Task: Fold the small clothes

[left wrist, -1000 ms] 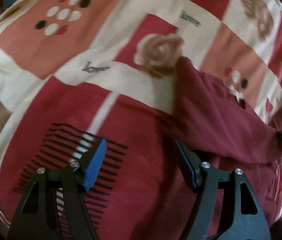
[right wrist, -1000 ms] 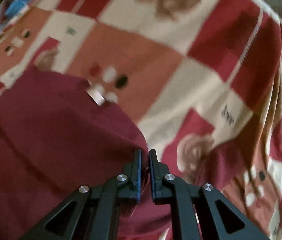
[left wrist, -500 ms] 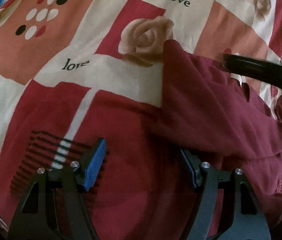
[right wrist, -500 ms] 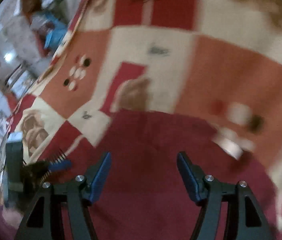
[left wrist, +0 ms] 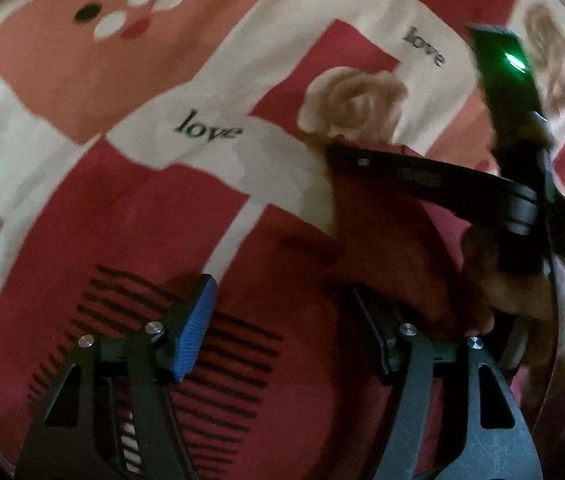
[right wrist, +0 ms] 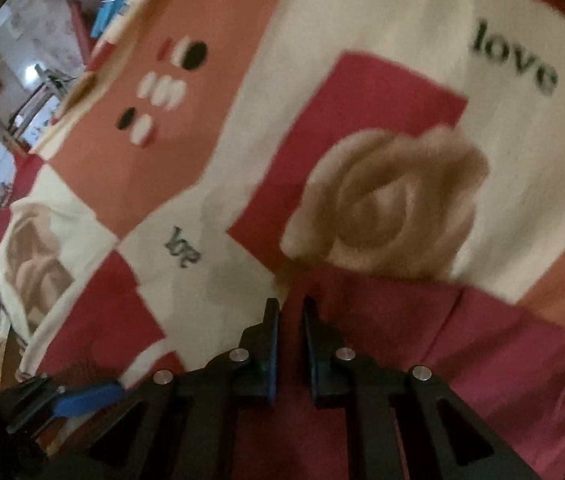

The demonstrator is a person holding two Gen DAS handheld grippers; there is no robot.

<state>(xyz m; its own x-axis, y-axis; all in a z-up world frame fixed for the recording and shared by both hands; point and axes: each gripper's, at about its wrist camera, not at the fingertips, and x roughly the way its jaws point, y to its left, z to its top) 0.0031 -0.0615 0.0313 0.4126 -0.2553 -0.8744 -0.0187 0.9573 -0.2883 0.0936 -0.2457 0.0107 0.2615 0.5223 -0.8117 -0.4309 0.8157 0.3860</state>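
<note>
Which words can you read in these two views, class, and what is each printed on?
"love" on the bedsheet, beside the rose, left wrist view.
"love" again, further right, same view.
"love" top right, right wrist view.
A fourth word, lower left there, is too blurred to read.

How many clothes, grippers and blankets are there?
Clothes: 1, the maroon garment
Grippers: 2, the left gripper and the right gripper
Blankets: 1, the patterned blanket
Total: 4
</note>
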